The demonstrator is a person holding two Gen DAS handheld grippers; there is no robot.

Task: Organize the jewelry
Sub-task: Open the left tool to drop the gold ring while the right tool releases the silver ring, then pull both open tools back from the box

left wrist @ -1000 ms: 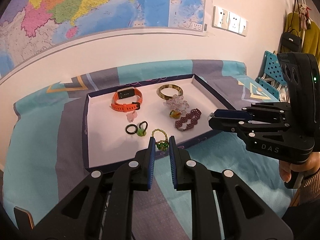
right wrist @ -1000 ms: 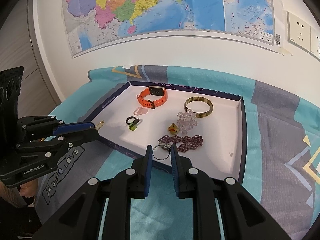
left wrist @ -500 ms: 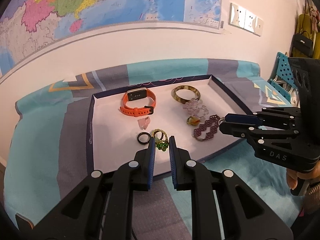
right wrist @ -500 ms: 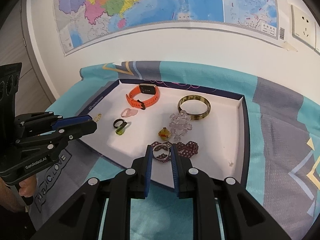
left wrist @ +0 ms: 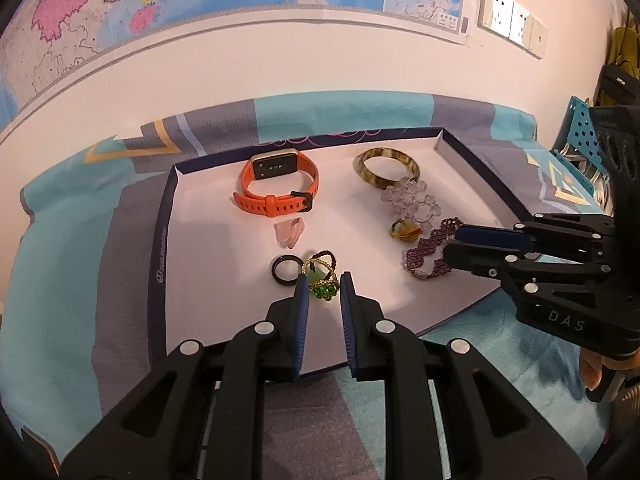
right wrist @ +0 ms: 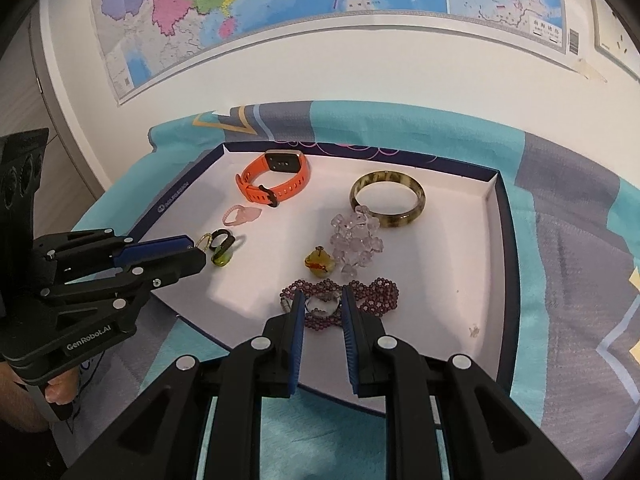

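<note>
Two grippers have both dropped closer to the tray (left wrist: 160,248) over the last second, so the jewelry now fills more of each view and it looks like picking is about to start, nothing actually moved out yet. The left gripper (left wrist: 323,280), lower middle of its own view, sits right over the green beaded ring (left wrist: 323,289), with the black ring (left wrist: 285,268) just to the left of it. Its jaws are only a narrow gap apart and have crept open a touch; the green ring shows in the gap near the tips but the pads aren't pressing on it, so I'd say nothing is held. The right gripper (right wrist: 322,300), lower middle of its view, is lined up on a clear ring (right wrist: 320,305) lying on the purple beaded bracelet (right wrist: 376,296). Same deal: jaws a narrow gap apart, ring between the tips, no squeeze that I can see. Everything else is loose on the white tray floor: orange watch (left wrist: 276,188) at upper middle, brown bangle (right wrist: 387,199) to the right, crystal cluster (right wrist: 355,240) and amber pendant (right wrist: 318,263) in the centre, pink ring (left wrist: 291,233) under the watch.
</note>
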